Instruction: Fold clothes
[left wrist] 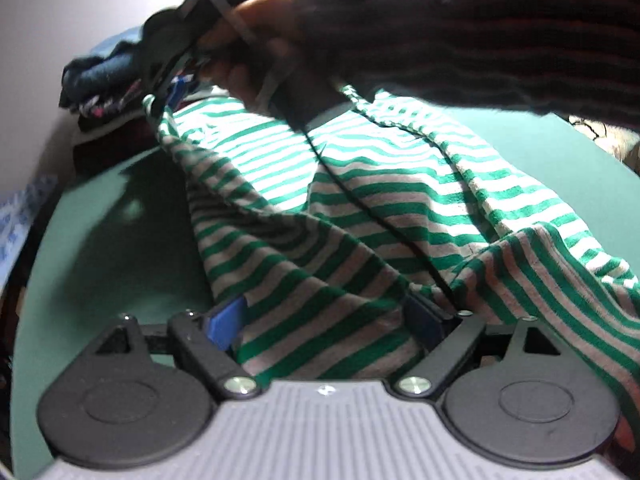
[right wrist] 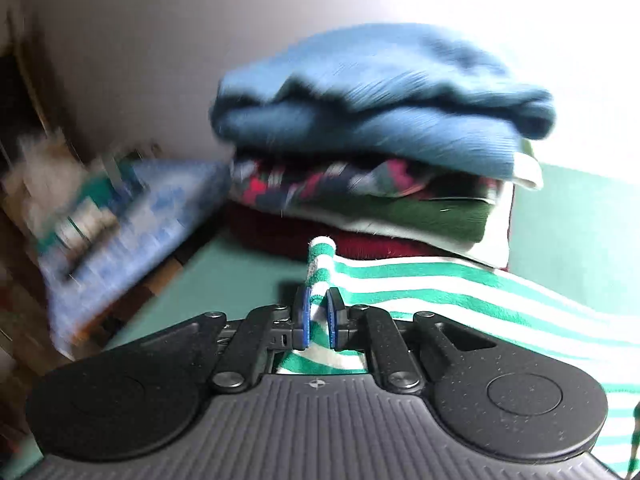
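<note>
Seen from the left wrist, the striped garment point(left wrist: 352, 216), green and white, lies on the green surface point(left wrist: 120, 240) with its long axis running from the left tool point(left wrist: 332, 320) away toward the pile of folded clothes point(left wrist: 108, 92) at the far edge. Its near end is bunched between the left tool's blue pads point(left wrist: 228, 322), which stand wide apart with cloth filling the gap; whether they press on it I cannot tell. At the garment's far end the right tool point(left wrist: 160, 92) pinches a corner just in front of the pile. A hand point(left wrist: 256, 52) in a dark striped sleeve point(left wrist: 480, 28) holds that tool and crosses above the garment, hiding part of its far edge. A thin dark cord point(left wrist: 360, 196) runs lengthwise over the cloth.

Through the right wrist view, the right tool point(right wrist: 318, 320) is closed on a narrow fold of the striped garment point(right wrist: 460, 300), whose corner sticks up between the blue pads point(right wrist: 306, 316). From there the cloth stretches away to the right, stripes running along it. Directly beyond the garment's corner stands the pile of folded clothes point(right wrist: 380, 184): a blue knit on top, a patterned piece, green and dark red layers beneath. Left of the pile lies a blurred blue-and-white object point(right wrist: 132, 216), past the edge of the surface point(right wrist: 224, 276).
</note>
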Demonstrator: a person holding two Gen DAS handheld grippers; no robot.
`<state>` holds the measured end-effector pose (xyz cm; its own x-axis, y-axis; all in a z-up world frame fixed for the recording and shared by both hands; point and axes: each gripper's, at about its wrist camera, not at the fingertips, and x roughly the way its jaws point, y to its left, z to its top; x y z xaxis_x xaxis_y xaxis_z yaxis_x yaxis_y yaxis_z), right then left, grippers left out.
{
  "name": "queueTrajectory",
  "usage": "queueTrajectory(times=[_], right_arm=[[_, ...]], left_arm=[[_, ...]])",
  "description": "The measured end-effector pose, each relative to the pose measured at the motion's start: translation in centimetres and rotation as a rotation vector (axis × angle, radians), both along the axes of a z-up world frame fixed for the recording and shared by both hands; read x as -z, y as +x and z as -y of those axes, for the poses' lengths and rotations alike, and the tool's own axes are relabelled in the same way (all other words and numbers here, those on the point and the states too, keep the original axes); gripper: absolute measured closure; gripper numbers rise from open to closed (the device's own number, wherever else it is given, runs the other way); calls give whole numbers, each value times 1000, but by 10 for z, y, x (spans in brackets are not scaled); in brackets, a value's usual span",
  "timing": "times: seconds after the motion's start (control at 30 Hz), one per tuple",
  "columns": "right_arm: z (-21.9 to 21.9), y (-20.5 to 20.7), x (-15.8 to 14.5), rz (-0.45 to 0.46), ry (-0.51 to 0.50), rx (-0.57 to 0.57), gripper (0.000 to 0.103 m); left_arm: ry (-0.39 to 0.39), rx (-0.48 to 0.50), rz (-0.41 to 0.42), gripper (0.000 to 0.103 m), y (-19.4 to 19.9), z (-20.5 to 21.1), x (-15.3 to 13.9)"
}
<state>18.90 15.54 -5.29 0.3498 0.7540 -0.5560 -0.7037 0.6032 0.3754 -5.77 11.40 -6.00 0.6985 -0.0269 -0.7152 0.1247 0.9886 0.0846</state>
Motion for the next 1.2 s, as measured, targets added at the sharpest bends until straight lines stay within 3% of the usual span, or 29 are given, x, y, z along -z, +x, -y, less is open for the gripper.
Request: queueTrajectory(times=[0.2, 0.4, 0.5, 0.6, 0.63, 0.67, 0.73, 0.87, 0.9, 0.97, 1.0, 1.1, 1.2], right_arm=[[63, 31, 2, -99, 143, 60, 94], [105, 54, 27, -160, 144, 210, 94], [114, 60, 46, -171, 78, 266, 94], [124, 62, 55, -202, 90, 302, 83], [130, 62, 54, -220, 118, 324, 68], [134, 64, 53, -229, 152, 335, 60], [135, 67, 48, -216, 167, 321, 57], [112, 67, 51, -167, 91, 297, 57], [106, 67, 52, -155, 71, 291, 60], [94, 67, 54, -130, 29, 279, 91], [88, 67, 55, -117, 9, 273, 98], [81, 68, 53, -69, 15, 286, 98], [69, 74, 62, -42, -34, 281, 97]], left_arm=[[43, 31, 6, 15, 0, 3, -3], [33, 50, 0, 15, 5, -2, -1], [40, 76, -5, 15, 6, -4, -2], [54, 114, -8, 15, 7, -6, -7], [41, 124, -3, 15, 9, -10, -10], [18, 133, 6, 14, 11, -14, -14], [-31, 145, 17, 10, 17, -20, -20], [-120, 138, -10, 11, 38, -20, -12], [-133, 133, -28, 14, 43, -19, -7], [-156, 122, -68, 28, 52, -16, 2], [-166, 118, -77, 28, 54, -14, 5], [-164, 128, -67, 28, 52, -6, 7], [-136, 157, -55, 21, 48, 4, 9]])
